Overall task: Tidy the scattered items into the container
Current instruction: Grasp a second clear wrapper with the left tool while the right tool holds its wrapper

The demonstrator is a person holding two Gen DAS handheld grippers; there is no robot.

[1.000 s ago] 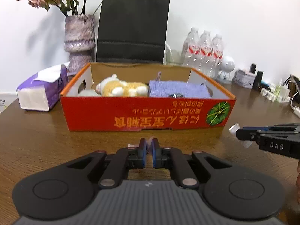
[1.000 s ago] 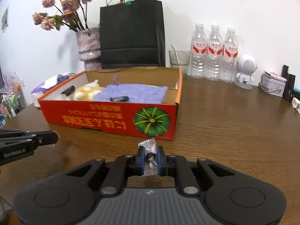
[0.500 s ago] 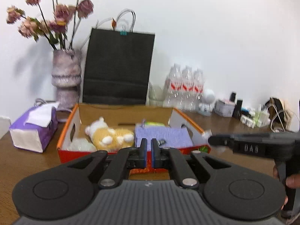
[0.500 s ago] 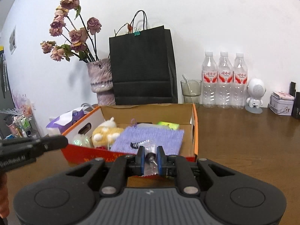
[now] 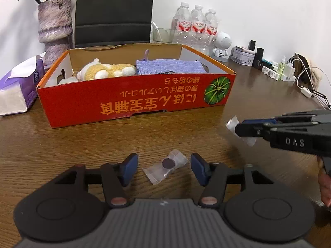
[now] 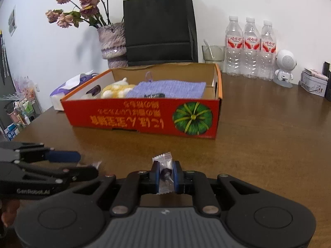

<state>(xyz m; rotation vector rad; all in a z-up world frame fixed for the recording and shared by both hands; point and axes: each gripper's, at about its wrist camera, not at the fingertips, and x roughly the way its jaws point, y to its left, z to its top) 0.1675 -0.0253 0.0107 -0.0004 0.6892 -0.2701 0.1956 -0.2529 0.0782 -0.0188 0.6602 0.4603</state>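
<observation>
The red cardboard box (image 5: 132, 101) stands open on the brown table with a plush toy (image 5: 105, 72) and a purple cloth (image 5: 169, 67) inside. Just in front of it, my left gripper (image 5: 164, 166) hangs low over the table with its jaws opening. A clear-wrapped dark candy (image 5: 167, 163) lies on the wood between them, and neither pad touches it. My right gripper (image 6: 165, 172) is shut on a second wrapped candy (image 6: 164, 160) and appears at the right edge of the left wrist view (image 5: 242, 128). The box (image 6: 144, 115) stands beyond it.
Behind the box stand a vase (image 5: 54, 26), a black paper bag (image 6: 159, 26) and three water bottles (image 6: 250, 47). A purple tissue pack (image 5: 18, 82) lies left of the box. Small items and cables (image 5: 285, 70) crowd the far right edge.
Both grippers rose above the box half a second ago and have come back down in front of it. The left jaws have parted, with the candy on the table between them. The right grip is unchanged.
</observation>
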